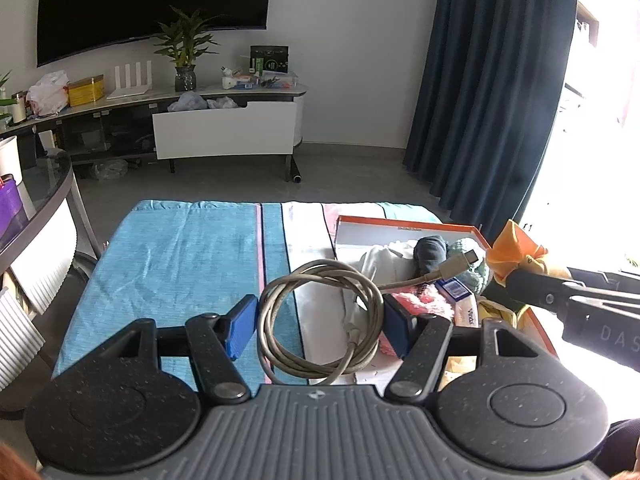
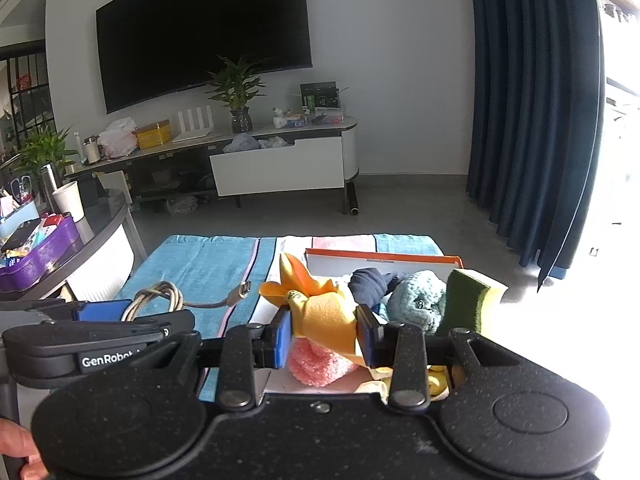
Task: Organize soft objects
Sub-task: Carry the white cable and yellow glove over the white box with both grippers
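Observation:
A coiled grey cable (image 1: pixel 320 320) sits between the blue pads of my left gripper (image 1: pixel 320 326), which is shut on its two sides. The plug end (image 1: pixel 460 264) sticks out over an orange-rimmed box (image 1: pixel 408 224). My right gripper (image 2: pixel 324 326) is shut on a yellow-orange cloth (image 2: pixel 320 312), held above the box. The box holds a navy sock (image 2: pixel 370 282), a teal knit piece (image 2: pixel 418 298), a pink fluffy piece (image 2: pixel 316 364) and a green-and-yellow sponge (image 2: pixel 468 300). The left gripper (image 2: pixel 120 312) also shows in the right wrist view.
A blue striped towel (image 1: pixel 180 264) covers the table under the box. A round glass table (image 2: pixel 100 216) with a purple tray (image 2: pixel 40 252) stands at the left. Beyond are a TV stand (image 1: pixel 224 128) and a dark curtain (image 1: pixel 480 80). A person's fingers (image 2: pixel 16 448) show at the bottom left.

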Action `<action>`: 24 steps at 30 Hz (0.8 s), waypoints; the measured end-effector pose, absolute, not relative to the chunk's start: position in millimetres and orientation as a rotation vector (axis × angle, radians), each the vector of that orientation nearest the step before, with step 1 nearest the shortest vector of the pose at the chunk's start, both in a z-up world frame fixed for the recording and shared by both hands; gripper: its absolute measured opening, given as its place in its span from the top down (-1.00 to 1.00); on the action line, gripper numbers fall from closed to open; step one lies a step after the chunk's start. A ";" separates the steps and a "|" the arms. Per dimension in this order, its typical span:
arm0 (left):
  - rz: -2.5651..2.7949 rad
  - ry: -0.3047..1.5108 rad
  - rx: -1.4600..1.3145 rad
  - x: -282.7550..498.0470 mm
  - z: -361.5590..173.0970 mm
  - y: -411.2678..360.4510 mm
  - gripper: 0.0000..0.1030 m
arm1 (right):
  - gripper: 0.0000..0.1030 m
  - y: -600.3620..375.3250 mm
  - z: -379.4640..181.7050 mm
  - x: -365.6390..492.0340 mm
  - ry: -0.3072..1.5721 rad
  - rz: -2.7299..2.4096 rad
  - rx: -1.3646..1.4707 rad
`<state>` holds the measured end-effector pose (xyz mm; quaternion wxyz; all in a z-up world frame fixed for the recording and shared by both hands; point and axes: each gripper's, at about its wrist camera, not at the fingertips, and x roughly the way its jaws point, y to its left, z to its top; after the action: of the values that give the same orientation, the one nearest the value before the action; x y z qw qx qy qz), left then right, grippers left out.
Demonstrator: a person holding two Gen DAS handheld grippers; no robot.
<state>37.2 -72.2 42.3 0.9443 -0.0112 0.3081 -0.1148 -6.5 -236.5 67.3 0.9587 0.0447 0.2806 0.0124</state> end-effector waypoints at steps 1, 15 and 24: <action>-0.238 0.629 -0.022 37.1 41.8 -73.5 -0.29 | 0.18 -238.1 67.1 -6.5 0.570 0.023 0.092; -0.280 0.635 -0.009 35.7 38.0 -91.6 -0.29 | 0.18 -257.2 65.9 -13.9 0.567 -0.020 0.102; -0.298 0.637 -0.007 35.1 36.4 -98.9 -0.29 | 0.18 -266.6 66.6 -18.6 0.564 -0.043 0.111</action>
<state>35.1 -98.9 36.4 0.9388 -0.0033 0.3121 -0.1458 -18.6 -266.6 66.6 0.9587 0.0549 0.2783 -0.0213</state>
